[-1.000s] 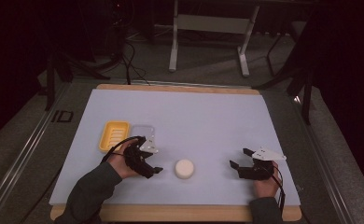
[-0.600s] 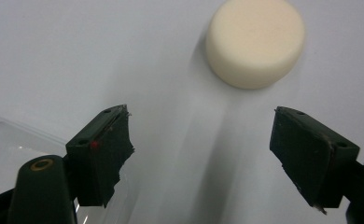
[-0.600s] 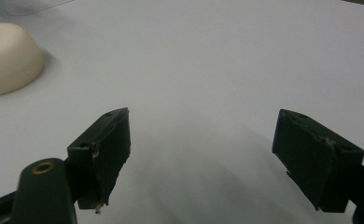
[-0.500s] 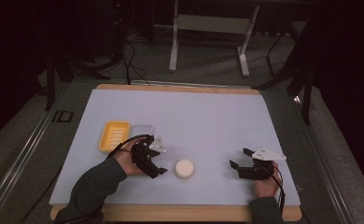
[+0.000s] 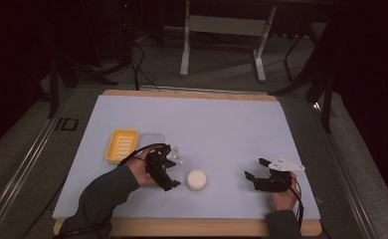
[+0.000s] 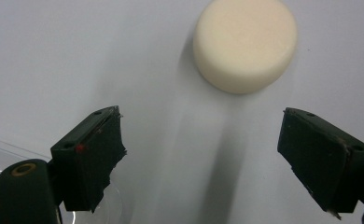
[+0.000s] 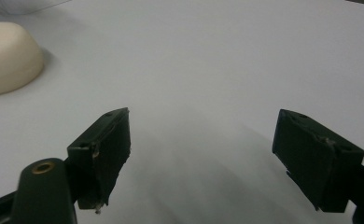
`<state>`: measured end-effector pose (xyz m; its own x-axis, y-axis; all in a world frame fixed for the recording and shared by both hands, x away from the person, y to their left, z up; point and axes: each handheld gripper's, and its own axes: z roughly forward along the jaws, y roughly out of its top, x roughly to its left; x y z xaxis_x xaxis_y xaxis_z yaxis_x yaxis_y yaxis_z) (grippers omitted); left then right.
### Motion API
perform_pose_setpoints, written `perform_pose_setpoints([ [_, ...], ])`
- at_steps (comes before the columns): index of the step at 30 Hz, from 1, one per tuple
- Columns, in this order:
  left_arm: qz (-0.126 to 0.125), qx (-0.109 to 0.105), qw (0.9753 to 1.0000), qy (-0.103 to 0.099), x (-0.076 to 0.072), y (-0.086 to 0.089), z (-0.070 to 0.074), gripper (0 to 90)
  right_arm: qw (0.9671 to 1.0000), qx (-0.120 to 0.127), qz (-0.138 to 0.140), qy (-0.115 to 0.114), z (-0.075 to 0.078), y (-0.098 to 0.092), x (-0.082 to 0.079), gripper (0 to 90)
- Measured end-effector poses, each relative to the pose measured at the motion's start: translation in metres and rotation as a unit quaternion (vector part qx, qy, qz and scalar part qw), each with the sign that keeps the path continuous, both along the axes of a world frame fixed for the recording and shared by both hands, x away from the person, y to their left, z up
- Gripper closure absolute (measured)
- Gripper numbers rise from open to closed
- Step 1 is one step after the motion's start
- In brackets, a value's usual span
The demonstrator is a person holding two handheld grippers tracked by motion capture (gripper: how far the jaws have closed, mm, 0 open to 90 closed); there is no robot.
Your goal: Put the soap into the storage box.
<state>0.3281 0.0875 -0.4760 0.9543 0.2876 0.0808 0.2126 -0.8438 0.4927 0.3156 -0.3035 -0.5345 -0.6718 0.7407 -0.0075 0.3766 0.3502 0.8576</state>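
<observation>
A round cream soap bar (image 5: pixel 196 179) lies on the white table mat, near the front centre. My left gripper (image 5: pixel 171 178) hovers just left of it, jaws wide apart and empty. In the left gripper view the soap bar (image 6: pixel 245 44) sits ahead of the left gripper (image 6: pixel 215 154), slightly right of centre. My right gripper (image 5: pixel 255 170) rests open at the front right, pointing left toward the bar. In the right gripper view the right gripper (image 7: pixel 213 154) holds nothing and the soap bar (image 7: pixel 10 56) shows at the far left.
A yellow ridged soap dish (image 5: pixel 121 145) sits on the mat's left part, with a clear lid (image 5: pixel 151 140) lying beside it on its right. The wooden table edge (image 5: pixel 192 226) runs along the front. A metal stand (image 5: pixel 222 30) rises beyond the table's far side.
My left gripper has moved right, closer to the soap bar. The right gripper has stayed where it was.
</observation>
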Motion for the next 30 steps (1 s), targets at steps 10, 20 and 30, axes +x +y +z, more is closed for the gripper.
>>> perform_pose_setpoints([
  [10,-0.015,0.021,0.9996,0.014,0.003,-0.009,-0.002,6.0,1.0,0.0,0.001,0.0,0.0,0.0,0.0,18.9],
  [20,-0.027,0.041,0.9986,0.019,0.003,-0.021,-0.005,2.0,1.0,-0.001,0.001,-0.001,0.0,0.0,0.0,18.9],
  [30,-0.034,0.055,0.9978,0.014,0.002,-0.032,-0.007,1.7,1.0,0.0,0.001,0.0,0.0,0.0,0.0,18.7],
])
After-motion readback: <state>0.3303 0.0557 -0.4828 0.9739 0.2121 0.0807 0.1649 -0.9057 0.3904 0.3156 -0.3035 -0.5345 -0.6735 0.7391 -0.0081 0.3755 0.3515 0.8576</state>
